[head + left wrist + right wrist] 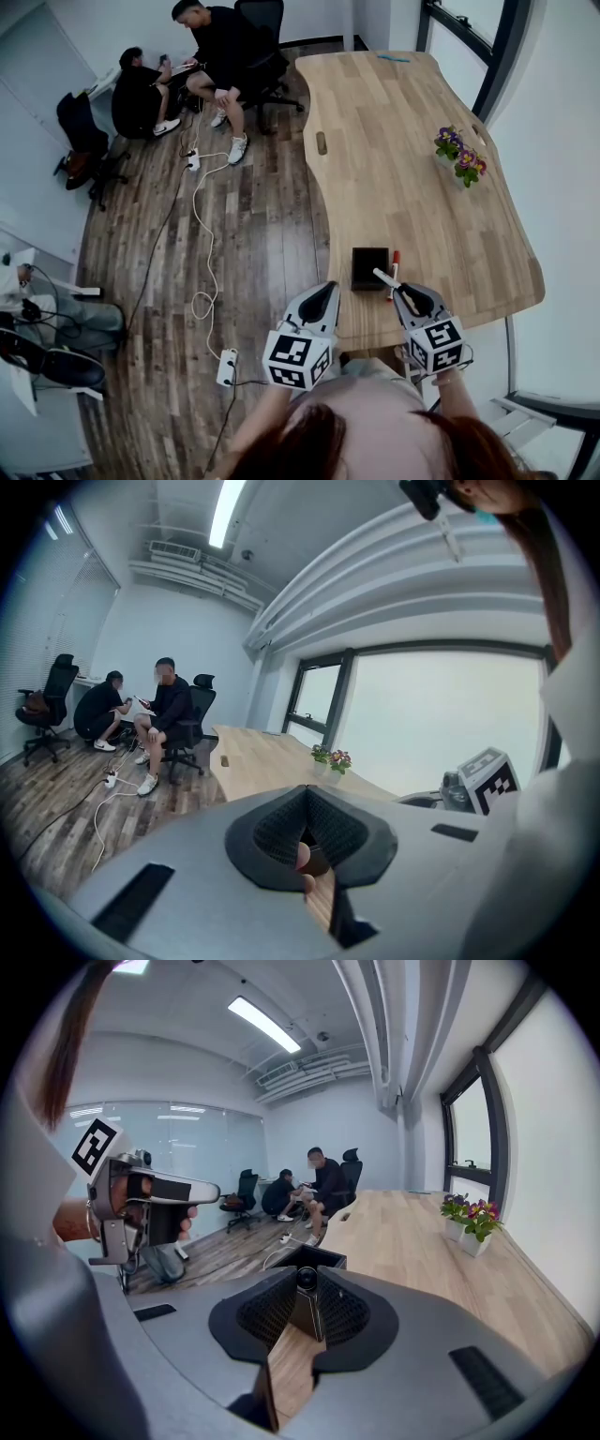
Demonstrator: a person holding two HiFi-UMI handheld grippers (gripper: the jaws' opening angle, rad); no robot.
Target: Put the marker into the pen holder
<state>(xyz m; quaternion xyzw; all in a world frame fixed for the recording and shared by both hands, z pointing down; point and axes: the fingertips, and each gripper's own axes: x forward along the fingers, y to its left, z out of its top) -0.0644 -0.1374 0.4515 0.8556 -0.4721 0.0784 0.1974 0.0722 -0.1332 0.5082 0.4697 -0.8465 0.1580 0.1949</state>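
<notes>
My right gripper (305,1285) has its jaws pinched narrow on the marker (306,1279). In the right gripper view I look straight down the marker's dark round end, held between the two ribbed pads. In the head view the marker (382,277) pokes out of the right gripper (398,291) as a short white stub pointing toward 10 o'clock. Its tip is just beside the near right corner of the pen holder (369,268), and I cannot tell whether they touch. The pen holder is a black square box near the table's front edge. In the right gripper view the pen holder (314,1257) sits just beyond the jaws at 12 o'clock.

A second marker with a red cap (394,267) lies flat on the table (403,159) just beside the holder's right wall, at 12 o'clock from my right gripper.

My left gripper (328,286) hangs off the table's near edge, at 9 o'clock from the right one. Its jaws are drawn together with nothing gripped. In the left gripper view (305,832) something pinkish shows through the slit, and I cannot tell what it is.

Farther out, a pot of flowers (459,155) stands near the table's right edge at 1 o'clock. A white cable (208,234) runs across the wood floor at 10 o'clock. Two people (202,56) sit well apart from the table at 11 o'clock.
</notes>
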